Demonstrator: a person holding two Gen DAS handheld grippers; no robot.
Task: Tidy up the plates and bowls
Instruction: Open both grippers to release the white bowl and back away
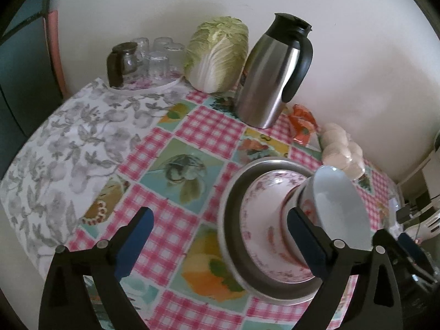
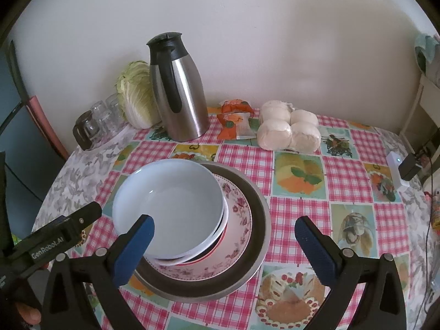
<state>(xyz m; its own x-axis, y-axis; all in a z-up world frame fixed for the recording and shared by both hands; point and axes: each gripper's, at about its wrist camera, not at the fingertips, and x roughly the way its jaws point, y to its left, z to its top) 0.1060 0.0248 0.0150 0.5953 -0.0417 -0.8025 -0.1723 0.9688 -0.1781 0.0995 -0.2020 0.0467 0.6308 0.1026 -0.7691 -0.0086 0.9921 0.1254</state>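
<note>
The table [image 2: 297, 148] fills most of the room in front of me, round, under a pink gingham oilcloth with fruit squares, and a grey floral cloth [image 1: 68, 143] covers its left side. A white wall stands right behind it.

Near the front edge sits the stack: a wide metal pan [image 2: 261, 220] at the bottom, a pink floral plate [image 2: 242, 214] lying in it, a bowl with a red band [image 2: 224, 236] on the plate, and a pale blue bowl [image 2: 167, 206] nested on top, leaning a little toward the left. Nothing grips any of it.

At the back a steel thermos jug [image 2: 178, 93] with a black lid and handle stands upright, a napa cabbage [image 2: 137, 93] just beside it on the left. Further left, upturned glasses [image 1: 159, 57] and a small glass pot with a dark handle [image 1: 121, 63] share a round tray. To the right of the jug lies an orange packet [image 2: 233, 121], then a bag of white buns [image 2: 288, 129].

The right gripper [image 2: 224, 243] stands wide, its blue pads apart, the left one over the blue bowl's near rim and the right one over bare cloth; whether that pad touches the rim I cannot tell. The left gripper [image 1: 220, 236] is spread just as wide, empty, its right pad in front of the stack's side, its left pad over the cloth
</note>
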